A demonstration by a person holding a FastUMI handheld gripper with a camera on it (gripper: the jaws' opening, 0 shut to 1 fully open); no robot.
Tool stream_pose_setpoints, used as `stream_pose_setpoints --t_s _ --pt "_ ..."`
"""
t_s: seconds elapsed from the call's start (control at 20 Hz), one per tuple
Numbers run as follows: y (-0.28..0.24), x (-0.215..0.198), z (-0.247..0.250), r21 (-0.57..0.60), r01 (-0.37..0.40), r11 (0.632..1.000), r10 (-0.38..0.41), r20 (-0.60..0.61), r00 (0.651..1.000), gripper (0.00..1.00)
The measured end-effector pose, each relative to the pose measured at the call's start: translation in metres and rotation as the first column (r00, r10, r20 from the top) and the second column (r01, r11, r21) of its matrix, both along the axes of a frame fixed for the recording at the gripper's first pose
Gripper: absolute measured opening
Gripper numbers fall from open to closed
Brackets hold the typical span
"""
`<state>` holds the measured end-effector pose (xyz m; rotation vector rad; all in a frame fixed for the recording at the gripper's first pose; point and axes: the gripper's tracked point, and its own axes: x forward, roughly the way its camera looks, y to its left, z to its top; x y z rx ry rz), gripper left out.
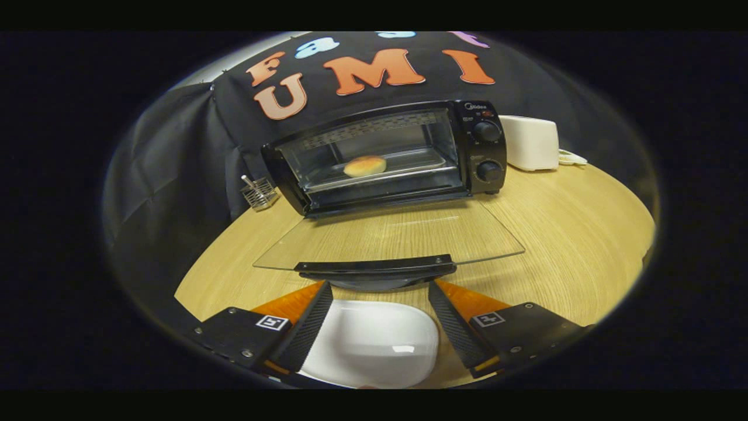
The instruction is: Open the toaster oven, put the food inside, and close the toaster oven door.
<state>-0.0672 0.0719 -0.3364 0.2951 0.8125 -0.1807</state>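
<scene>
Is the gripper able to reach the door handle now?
Probably yes: the gripper is open, and the handle of the lowered glass door lies just ahead of its fingertips, with nothing between.

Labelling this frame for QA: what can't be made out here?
- White plate, gripper view: near edge cut off; the hand-held gripper, fingers open, hides both sides.
- Wire holder beside the toaster oven: contents too small.
- White appliance: partly behind the oven.
- Knob settings: too small.
- Bun on the tray: underside hidden.
</scene>
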Motion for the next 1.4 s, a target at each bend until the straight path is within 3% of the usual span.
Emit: stream_pose_setpoints --t_s 0.65,1.05,1.2,1.4 --pt "-0.016 0.082 0.075 0.023 0.01 1.0 -0.016 0.257 0.966 0.99" --pt "-0.035 0.137 0.094 -0.072 0.047 0.996 -0.016 0.383 0.924 1.0" --pt "-0.049 0.154 0.091 -0.167 0.07 0.984 -0.001 0.38 0.925 1.0" --pt "-0.045 0.161 0.093 -0.185 0.055 0.981 0.022 0.391 0.92 0.99"
